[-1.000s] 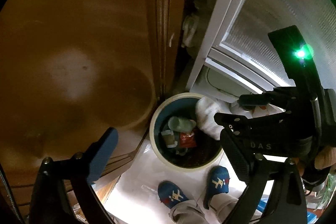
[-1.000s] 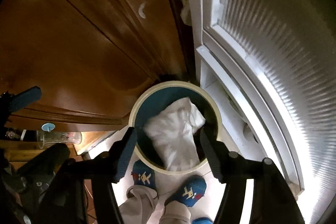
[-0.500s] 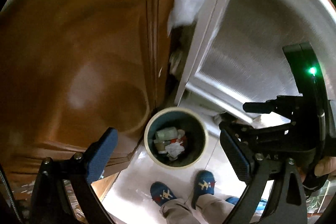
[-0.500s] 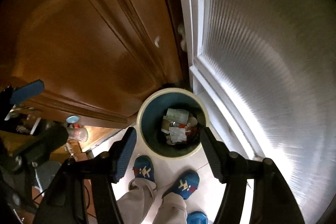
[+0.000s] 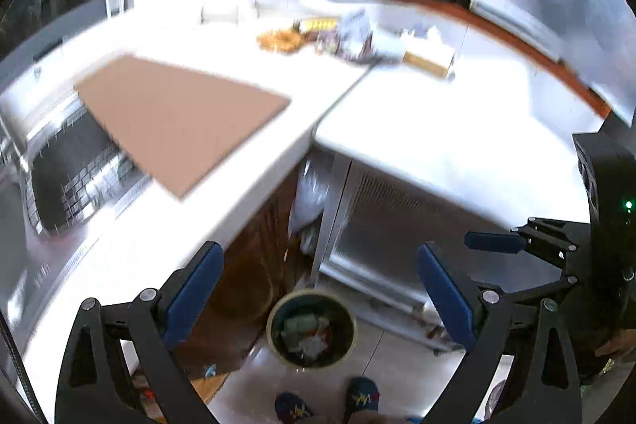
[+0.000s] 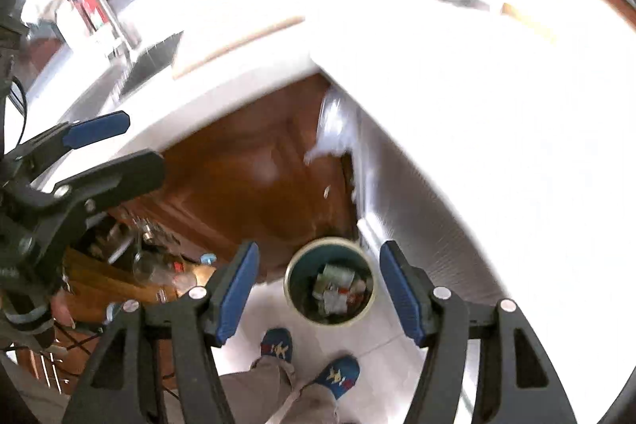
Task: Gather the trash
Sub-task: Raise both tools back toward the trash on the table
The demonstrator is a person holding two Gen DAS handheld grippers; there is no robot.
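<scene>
1. Tongs first: my left gripper [image 5: 316, 289] and right gripper [image 6: 318, 291] both stand released, jaws wide apart with nothing between them, held high above the floor.
2. Trash [image 6: 338, 289] sits in the bin [image 5: 274, 312] on the floor below, by the wooden cabinet [image 6: 254, 177] and near my feet. More clutter [image 5: 349, 34] lies at the back of the white counter [image 5: 437, 130], too blurred to name.
3. I judge the binned pieces light and soft, crumpled paper and wrappers, so they should crush easily. I'd pinch any next piece at a fold or bunched edge, gently, since thin film can slip.
4. A brown board [image 5: 179, 122] lies flat on the counter; it looks stiff.
5. Writing: I can read no brand or label; motion blur and glare wash everything out.
</scene>
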